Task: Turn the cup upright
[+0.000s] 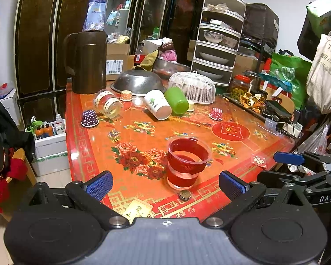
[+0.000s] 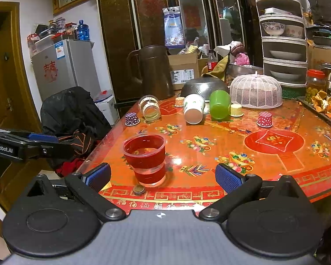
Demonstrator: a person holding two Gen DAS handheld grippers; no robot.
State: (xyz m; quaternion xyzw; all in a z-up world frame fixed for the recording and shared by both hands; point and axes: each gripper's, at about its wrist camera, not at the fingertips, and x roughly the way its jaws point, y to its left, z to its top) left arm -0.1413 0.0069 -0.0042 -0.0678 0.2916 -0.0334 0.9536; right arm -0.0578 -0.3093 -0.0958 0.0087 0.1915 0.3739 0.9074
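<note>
A clear plastic cup with a red band (image 1: 186,162) stands upright near the table's front edge; it also shows in the right wrist view (image 2: 146,159). Farther back a white paper cup (image 1: 157,104) (image 2: 194,108), a green cup (image 1: 177,100) (image 2: 219,104) and a clear jar (image 1: 108,104) (image 2: 149,108) lie on their sides. My left gripper (image 1: 165,184) is open and empty, just in front of the red-banded cup. My right gripper (image 2: 163,176) is open and empty, the cup just ahead and left of its middle.
A brown jug (image 1: 88,63), an upturned steel colander (image 1: 139,82) and a white mesh food cover (image 1: 193,87) stand at the back of the orange table (image 1: 143,132). Small upturned paper cups (image 1: 90,118) (image 1: 216,113) dot it. A coin (image 1: 185,194) lies by the cup. A tray of peels (image 1: 251,102) sits right.
</note>
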